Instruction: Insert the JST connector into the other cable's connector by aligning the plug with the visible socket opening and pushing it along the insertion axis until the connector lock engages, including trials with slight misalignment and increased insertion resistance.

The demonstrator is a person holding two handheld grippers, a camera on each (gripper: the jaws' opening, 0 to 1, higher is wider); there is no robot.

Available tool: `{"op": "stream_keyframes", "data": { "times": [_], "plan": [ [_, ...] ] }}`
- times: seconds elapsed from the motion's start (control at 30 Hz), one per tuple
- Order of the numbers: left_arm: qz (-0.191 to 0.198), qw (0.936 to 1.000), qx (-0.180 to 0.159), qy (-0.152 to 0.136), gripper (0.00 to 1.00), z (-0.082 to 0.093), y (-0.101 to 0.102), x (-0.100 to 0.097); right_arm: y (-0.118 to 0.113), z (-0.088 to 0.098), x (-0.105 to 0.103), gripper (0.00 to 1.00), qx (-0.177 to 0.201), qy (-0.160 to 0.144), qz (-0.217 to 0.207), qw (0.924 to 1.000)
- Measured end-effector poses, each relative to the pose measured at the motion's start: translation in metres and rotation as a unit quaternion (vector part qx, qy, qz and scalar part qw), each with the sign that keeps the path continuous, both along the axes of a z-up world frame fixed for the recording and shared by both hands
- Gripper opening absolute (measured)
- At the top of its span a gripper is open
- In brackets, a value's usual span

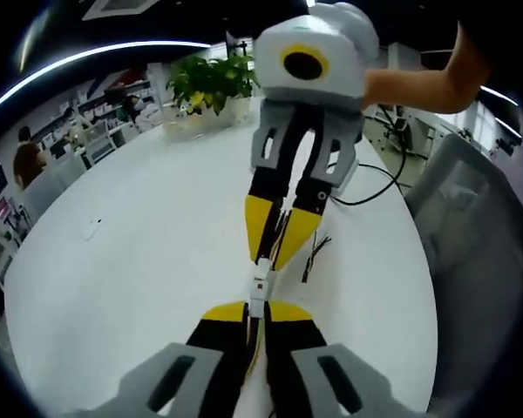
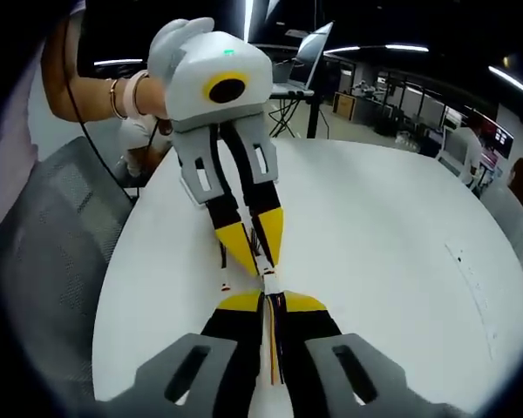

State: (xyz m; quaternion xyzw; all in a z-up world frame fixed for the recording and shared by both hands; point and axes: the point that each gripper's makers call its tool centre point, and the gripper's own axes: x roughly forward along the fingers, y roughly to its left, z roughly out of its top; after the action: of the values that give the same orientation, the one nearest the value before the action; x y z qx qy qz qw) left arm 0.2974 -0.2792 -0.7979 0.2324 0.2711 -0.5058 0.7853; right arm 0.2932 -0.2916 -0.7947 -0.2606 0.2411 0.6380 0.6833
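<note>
Two grippers face each other tip to tip over a round white table (image 1: pixel 139 252). In the left gripper view my left gripper (image 1: pixel 256 308) is shut on a cable whose white JST connector (image 1: pixel 259 289) sticks out from its yellow tips. The right gripper (image 1: pixel 275 258) comes in from above, shut on the other cable, its tips touching the connector's far end. In the right gripper view my right gripper (image 2: pixel 272 300) is shut on thin coloured wires (image 2: pixel 274 348), and the left gripper (image 2: pixel 263 266) meets it at a small white connector (image 2: pixel 268 280). Whether the connectors are mated is hidden.
A loose wire bundle (image 1: pixel 314 254) lies on the table beside the grippers, and a black cable (image 1: pixel 375 183) loops near the far edge. A potted plant (image 1: pixel 211 80) stands at the table's back. A grey chair (image 2: pixel 44 235) sits by the table edge. People sit in the room behind.
</note>
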Motion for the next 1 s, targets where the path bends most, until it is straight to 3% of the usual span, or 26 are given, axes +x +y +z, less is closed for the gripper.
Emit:
{"op": "stream_keyframes", "data": {
  "times": [1.0],
  "plan": [
    [-0.071,0.9966,0.041,-0.013,0.00,0.002,-0.010,-0.011,-0.007,-0.017,-0.010,0.03,-0.056,0.005,0.048,0.9973]
  ]
}}
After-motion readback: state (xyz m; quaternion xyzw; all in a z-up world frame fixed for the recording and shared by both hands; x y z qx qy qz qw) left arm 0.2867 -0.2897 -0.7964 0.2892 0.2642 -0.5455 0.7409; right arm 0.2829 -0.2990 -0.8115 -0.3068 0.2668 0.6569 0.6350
